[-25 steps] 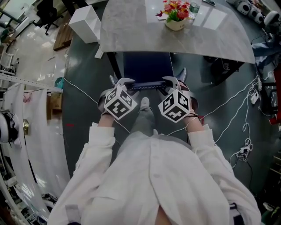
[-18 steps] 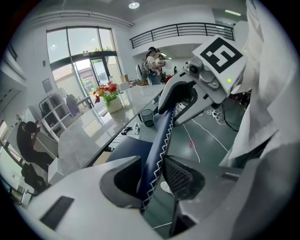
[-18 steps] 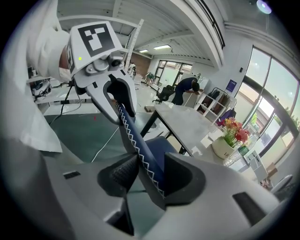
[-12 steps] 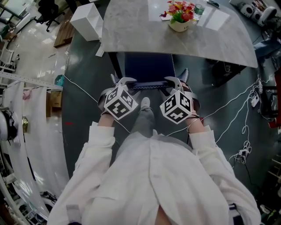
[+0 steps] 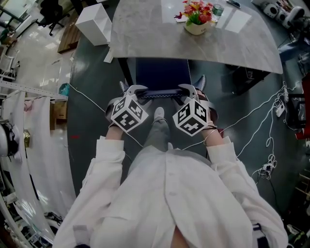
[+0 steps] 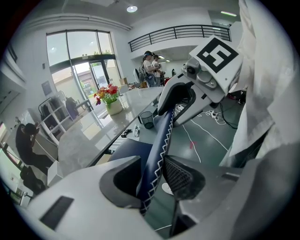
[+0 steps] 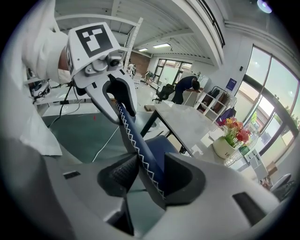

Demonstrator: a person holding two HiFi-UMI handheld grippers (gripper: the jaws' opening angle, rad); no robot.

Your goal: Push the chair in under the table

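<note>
The left gripper (image 5: 137, 90) and the right gripper (image 5: 186, 88) each clamp, textured pads (image 6: 183, 177) pressing, an end of the thin backrest of the chair (image 5: 162, 72) (navy, leathery, white zigzag stitching along its edge). Its seat sits partly beneath the grey, marbled, curved-edged table (image 5: 145, 34).

Chair (image 5: 162, 72): navy blue, with white zigzag stitching along the edge of its back.
Table (image 5: 145, 34): pale grey, marbled.
Flowers (image 5: 193, 8): red, pink and yellow.
Pot (image 5: 194, 28): cream.
Floor (image 5: 92, 121): dark grey-green.
My left gripper (image 5: 131, 90) and my right gripper (image 5: 188, 89): light grey, with dark ribbed pads (image 6: 180, 176) and cubes in black-and-white squares.
My shirt (image 5: 169, 193): white.
Cables (image 5: 270, 162): white.
</note>
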